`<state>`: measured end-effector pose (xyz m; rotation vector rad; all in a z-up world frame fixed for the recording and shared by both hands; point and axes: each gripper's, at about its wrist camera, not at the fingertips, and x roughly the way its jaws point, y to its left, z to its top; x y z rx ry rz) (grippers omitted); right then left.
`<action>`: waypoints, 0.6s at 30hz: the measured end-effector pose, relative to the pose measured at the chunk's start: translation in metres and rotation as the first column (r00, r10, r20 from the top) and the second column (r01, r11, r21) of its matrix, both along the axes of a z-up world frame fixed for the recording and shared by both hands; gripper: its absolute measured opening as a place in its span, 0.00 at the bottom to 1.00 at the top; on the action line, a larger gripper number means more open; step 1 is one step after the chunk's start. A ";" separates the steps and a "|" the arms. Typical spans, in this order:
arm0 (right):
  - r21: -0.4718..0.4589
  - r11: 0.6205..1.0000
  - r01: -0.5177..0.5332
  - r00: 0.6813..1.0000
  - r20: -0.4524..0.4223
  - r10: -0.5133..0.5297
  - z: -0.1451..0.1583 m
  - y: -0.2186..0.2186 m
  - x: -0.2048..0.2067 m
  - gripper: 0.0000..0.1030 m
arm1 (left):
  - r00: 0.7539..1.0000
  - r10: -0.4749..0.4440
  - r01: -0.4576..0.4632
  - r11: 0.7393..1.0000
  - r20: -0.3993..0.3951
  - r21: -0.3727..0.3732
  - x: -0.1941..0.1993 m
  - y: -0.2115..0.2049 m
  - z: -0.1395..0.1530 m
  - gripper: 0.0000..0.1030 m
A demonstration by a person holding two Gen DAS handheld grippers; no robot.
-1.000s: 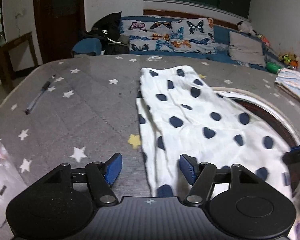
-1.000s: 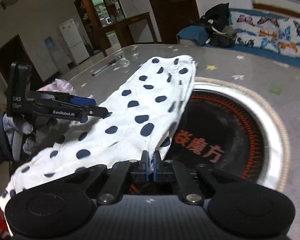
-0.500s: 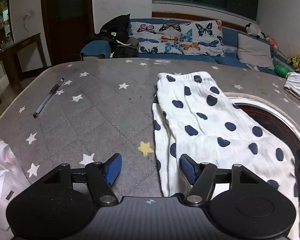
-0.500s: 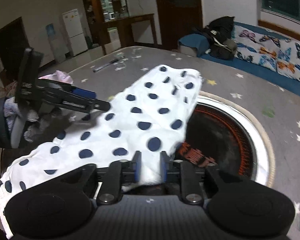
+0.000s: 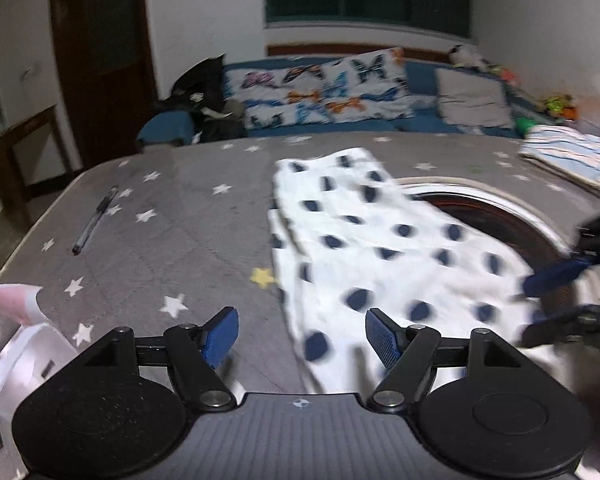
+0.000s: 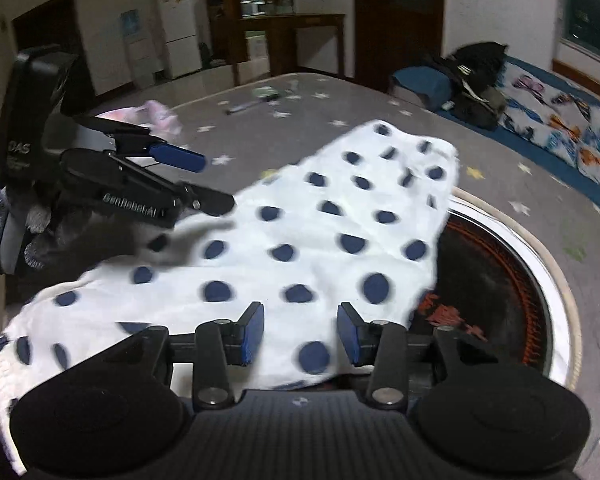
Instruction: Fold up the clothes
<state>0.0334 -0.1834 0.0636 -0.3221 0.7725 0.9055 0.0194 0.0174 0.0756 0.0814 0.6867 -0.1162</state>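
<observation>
A soft white garment printed with dark blue dots lies spread flat on the worktop, a grey quilted cover scattered with white stars and one yellow star. The cloth looks thin and slightly crumpled, folded into a long panel with a second layer showing along its left edge. Its right side drapes over a round black inset ringed in white, with red markings that are too blurred to read.

The left gripper hovers at the garment's near edge, its blue ribbed pads wide apart and holding nothing. The right gripper sits over the near hem with its blue pads also apart, the cloth lying between them ungripped. In the right wrist view the left gripper is seen from the side, held by a gloved hand.

A slim pen lies on the far left of the worktop, a pink and white bundle is cut off at the left edge, and a striped folded stack rests at the far right. Motion blur smears the dots and the nearer hem.
</observation>
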 end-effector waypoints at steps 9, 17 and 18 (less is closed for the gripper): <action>-0.019 0.992 -0.127 0.992 -0.006 0.126 -0.003 0.033 -0.043 0.40 | 0.996 -0.085 0.084 0.994 0.011 0.073 -0.049 -0.017 -0.012 0.72; -0.079 0.989 -0.127 0.992 0.001 0.127 -0.009 0.030 -0.067 0.40 | 0.999 -0.047 0.046 0.996 0.005 0.081 -0.062 -0.004 -0.026 0.72; -0.086 0.988 -0.126 0.992 0.002 0.126 -0.010 0.030 -0.070 0.40 | 0.999 -0.040 0.040 0.997 0.001 0.071 -0.062 -0.002 -0.026 0.72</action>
